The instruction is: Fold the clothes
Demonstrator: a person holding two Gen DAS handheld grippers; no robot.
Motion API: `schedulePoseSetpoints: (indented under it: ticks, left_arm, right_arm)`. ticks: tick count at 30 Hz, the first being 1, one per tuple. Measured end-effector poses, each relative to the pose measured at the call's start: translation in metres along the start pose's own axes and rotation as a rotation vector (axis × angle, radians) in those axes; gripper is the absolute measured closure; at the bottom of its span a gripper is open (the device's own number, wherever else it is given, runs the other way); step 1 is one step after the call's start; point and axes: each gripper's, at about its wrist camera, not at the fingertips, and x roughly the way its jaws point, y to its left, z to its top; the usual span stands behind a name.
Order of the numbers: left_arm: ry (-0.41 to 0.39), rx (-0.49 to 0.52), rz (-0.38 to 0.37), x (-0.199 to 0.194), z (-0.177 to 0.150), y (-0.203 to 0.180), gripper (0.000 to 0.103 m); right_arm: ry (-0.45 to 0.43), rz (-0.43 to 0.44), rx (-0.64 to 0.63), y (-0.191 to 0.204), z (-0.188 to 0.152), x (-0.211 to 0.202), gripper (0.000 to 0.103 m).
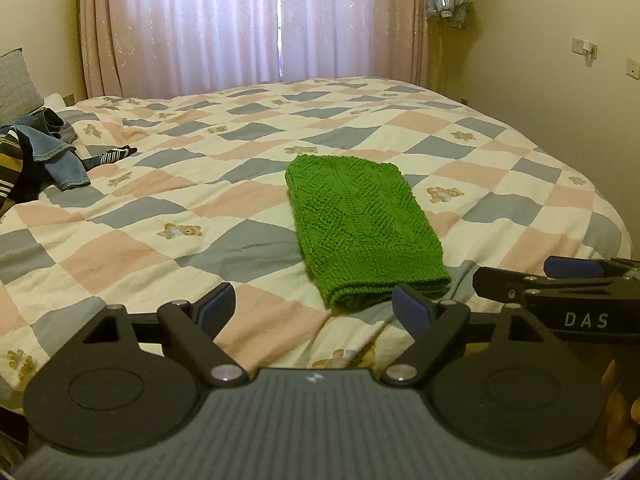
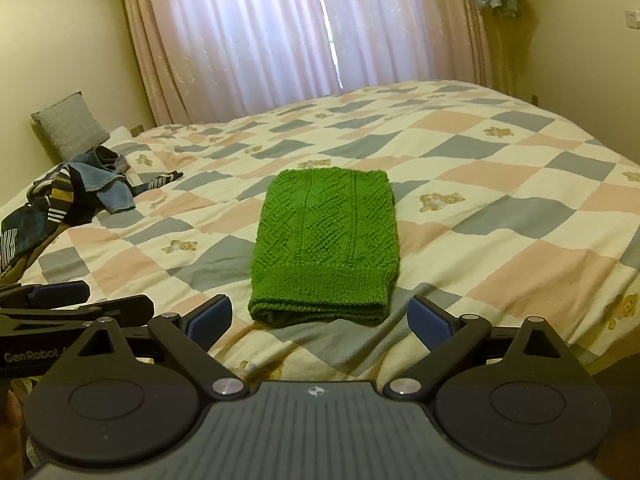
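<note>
— Closest to us are our own two tools: the left gripper [image 1: 313, 305] and the right gripper [image 2: 320, 316], both with jaws spread wide and nothing between the blue pads. We hold no cloth at all.

— And beyond them?

— Biggest first: the bed [image 2: 500, 208], under a checked quilt of pink, grey and cream with little bears. On it, just ahead of both grippers, lies the green knitted sweater [image 2: 326, 240], already folded into a neat thick rectangle, its ribbed hem toward us. It touches neither tool.

— So which step are we at?

— We judge this piece finished and let go. What remains looks like the heap of unfolded clothes [image 2: 68, 200] at the far left of the bed, near the grey pillow [image 2: 70, 126]: denim, something striped, a dark striped strip trailing out. It sits well apart from the sweater.

— What does the next move call for?

— Probably swinging both hands left to that heap, picking one garment out by an edge and spreading it flat on bare quilt. The pieces overlap, so we may drag two at once.

— Any containers?

— We see no basket, box or drawer; everything lies straight on the bed.
</note>
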Motion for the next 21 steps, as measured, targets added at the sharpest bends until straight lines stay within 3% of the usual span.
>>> schedulePoseSetpoints:
  ticks: [14, 17, 21]
  left_arm:
    - [0.090, 0.003, -0.013, 0.047, 0.007, 0.001, 0.018]
    - [0.122, -0.014, -0.011, 0.063, 0.006, 0.009, 0.017]
    - [0.186, -0.083, -0.063, 0.097, 0.009, 0.033, 0.017]
  right_arm:
    - [0.063, -0.012, 0.032, -0.016, 0.004, 0.034, 0.005]
    - [0.093, 0.010, 0.070, -0.032, 0.001, 0.049, 0.005]
    - [0.126, 0.068, 0.177, -0.066, -0.005, 0.072, 0.005]
